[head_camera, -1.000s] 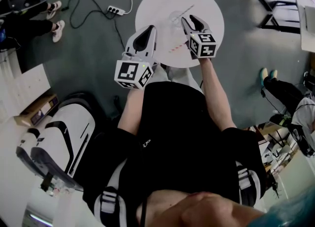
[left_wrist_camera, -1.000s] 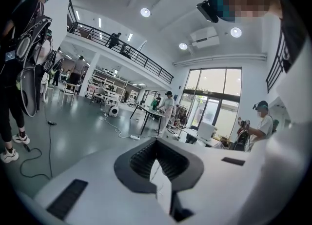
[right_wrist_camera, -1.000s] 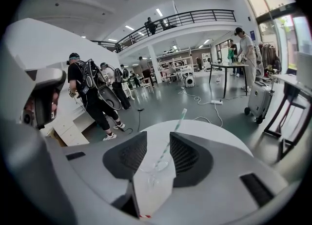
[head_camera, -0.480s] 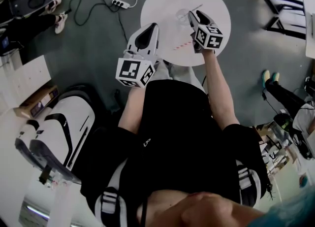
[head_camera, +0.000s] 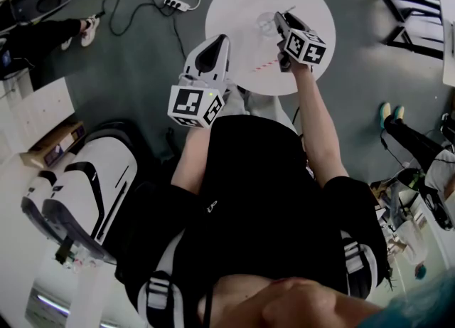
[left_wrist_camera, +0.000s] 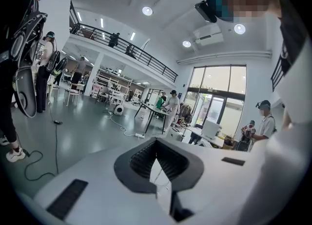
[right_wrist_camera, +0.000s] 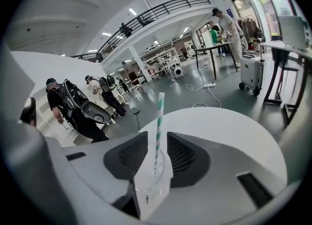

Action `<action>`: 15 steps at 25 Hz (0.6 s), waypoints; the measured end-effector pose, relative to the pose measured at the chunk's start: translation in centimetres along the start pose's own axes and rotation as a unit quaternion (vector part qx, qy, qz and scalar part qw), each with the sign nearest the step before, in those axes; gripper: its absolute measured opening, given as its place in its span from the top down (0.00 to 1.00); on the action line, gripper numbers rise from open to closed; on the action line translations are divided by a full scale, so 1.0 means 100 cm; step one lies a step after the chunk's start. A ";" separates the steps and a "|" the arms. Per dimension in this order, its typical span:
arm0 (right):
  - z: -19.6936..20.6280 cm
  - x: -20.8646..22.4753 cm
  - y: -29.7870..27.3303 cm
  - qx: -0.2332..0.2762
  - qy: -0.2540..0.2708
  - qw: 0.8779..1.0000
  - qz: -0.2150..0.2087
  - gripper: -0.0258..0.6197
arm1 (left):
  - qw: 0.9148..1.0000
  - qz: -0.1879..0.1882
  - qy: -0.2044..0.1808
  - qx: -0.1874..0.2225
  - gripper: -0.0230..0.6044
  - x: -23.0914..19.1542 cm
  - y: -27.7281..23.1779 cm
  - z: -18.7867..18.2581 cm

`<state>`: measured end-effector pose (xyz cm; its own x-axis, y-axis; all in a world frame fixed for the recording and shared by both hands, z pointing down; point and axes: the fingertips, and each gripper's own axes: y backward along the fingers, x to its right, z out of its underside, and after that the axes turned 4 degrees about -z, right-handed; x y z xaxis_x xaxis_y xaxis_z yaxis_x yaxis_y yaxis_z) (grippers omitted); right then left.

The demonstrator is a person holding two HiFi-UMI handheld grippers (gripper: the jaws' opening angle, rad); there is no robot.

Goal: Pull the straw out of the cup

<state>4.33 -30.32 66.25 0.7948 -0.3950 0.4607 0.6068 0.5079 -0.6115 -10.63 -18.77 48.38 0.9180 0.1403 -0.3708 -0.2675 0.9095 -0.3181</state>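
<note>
A clear plastic cup point(right_wrist_camera: 148, 177) stands on the round white table point(head_camera: 234, 6), and a green-and-white striped straw point(right_wrist_camera: 157, 121) rises upright out of it. My right gripper point(right_wrist_camera: 157, 135) is open, one jaw on each side of the straw just above the cup's rim, with a narrow gap on both sides. In the head view that right gripper point(head_camera: 279, 19) reaches over the table beside the faint cup point(head_camera: 266, 28). My left gripper point(head_camera: 213, 43) is shut and holds nothing, hanging off the table's near left edge.
A red-and-white striped straw point(head_camera: 264, 65) lies loose on the table near its front edge. On the floor are a power strip with cable point(head_camera: 174, 3), white cases point(head_camera: 85, 198) at the left and black frames point(head_camera: 412, 13) at the right. People stand around.
My right gripper has moved forward over the table to the cup, so the straw now stands between its jaws. The left gripper has stayed where it was.
</note>
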 end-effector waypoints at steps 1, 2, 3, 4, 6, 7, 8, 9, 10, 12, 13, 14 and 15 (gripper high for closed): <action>0.000 0.000 0.000 0.000 0.003 1.000 0.000 0.76 | 1.000 -0.001 0.000 0.000 0.95 0.000 0.001 0.001; 0.000 -0.001 0.001 0.000 0.005 1.000 0.000 0.78 | 1.000 -0.001 0.000 -0.001 0.95 0.000 0.002 0.001; -0.001 -0.002 0.001 0.001 0.006 1.000 0.000 0.78 | 1.000 -0.001 0.000 -0.001 0.95 0.000 0.003 0.002; -0.001 -0.002 0.001 0.003 0.007 1.000 0.000 0.80 | 1.000 -0.001 0.000 -0.001 0.95 0.000 0.004 0.002; -0.002 -0.004 0.002 0.004 0.012 1.000 0.002 0.84 | 1.000 0.000 0.000 0.000 0.95 0.000 0.005 0.002; -0.003 -0.004 0.002 0.004 0.015 1.000 0.003 0.86 | 1.000 0.000 0.000 0.001 0.95 0.001 0.006 0.002; -0.003 -0.005 0.003 0.004 0.019 1.000 0.005 0.88 | 1.000 0.000 0.000 0.001 0.95 0.001 0.007 0.001; -0.003 -0.007 0.004 0.005 0.021 1.000 0.006 0.89 | 1.000 0.001 0.000 0.002 0.95 0.002 0.007 0.001; -0.004 -0.008 0.005 0.007 0.023 1.000 0.006 0.90 | 1.000 0.001 0.000 0.002 0.95 0.002 0.008 0.001; -0.005 -0.010 0.007 0.011 0.024 1.000 0.003 0.90 | 1.000 0.002 0.000 0.003 0.95 0.003 0.008 0.001; -0.005 -0.011 0.008 0.013 0.024 1.000 0.001 0.90 | 1.000 0.002 0.000 0.003 0.95 0.003 0.008 0.002; -0.005 -0.012 0.010 0.015 0.024 1.000 -0.001 0.90 | 1.000 0.003 0.000 0.003 0.95 0.004 0.008 0.002; -0.005 -0.014 0.012 0.017 0.025 1.000 -0.002 0.90 | 1.000 0.003 -0.001 0.003 0.95 0.004 0.008 0.001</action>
<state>3.95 -29.57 64.60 0.7910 -0.4347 0.4305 0.6112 0.5317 -0.5862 -10.41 -17.88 48.08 0.9166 0.1469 -0.3719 -0.2721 0.9107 -0.3108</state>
